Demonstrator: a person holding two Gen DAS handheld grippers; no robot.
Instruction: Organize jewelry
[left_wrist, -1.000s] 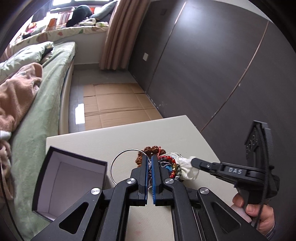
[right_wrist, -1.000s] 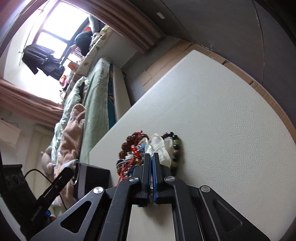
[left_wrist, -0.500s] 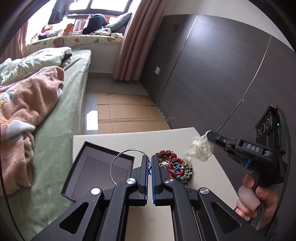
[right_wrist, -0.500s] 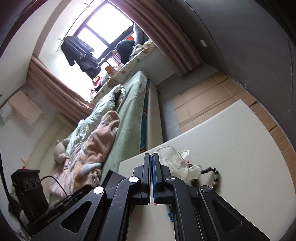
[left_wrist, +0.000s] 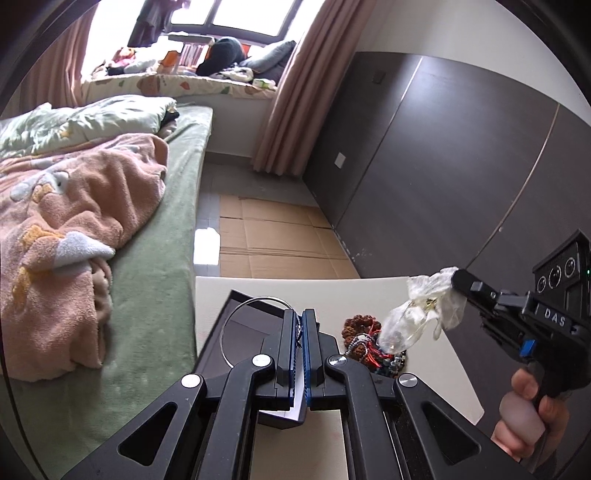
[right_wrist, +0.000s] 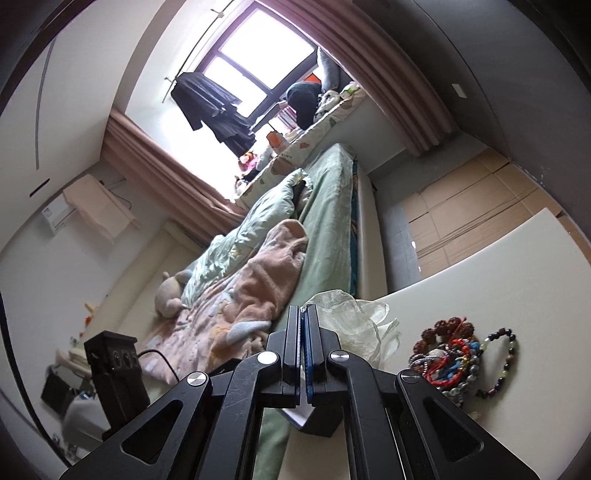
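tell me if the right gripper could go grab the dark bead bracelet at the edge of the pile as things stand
Probably not yet. The right gripper is shut on a sheer pouch, held up off the table. The dark bead bracelet lies uncovered beside the jewelry pile, so the way is free once the pouch is put down.

I see a cream table (left_wrist: 258, 291) beside the bed. A black open box (left_wrist: 243, 332) sits at its bed-side edge. A tangled heap of beaded bracelets (right_wrist: 447, 354) lies mid-table, a dark bead bracelet (right_wrist: 506, 354) touching the heap.

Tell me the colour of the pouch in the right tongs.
Sheer whitish-cream organza pouch, clearest in the left wrist view.
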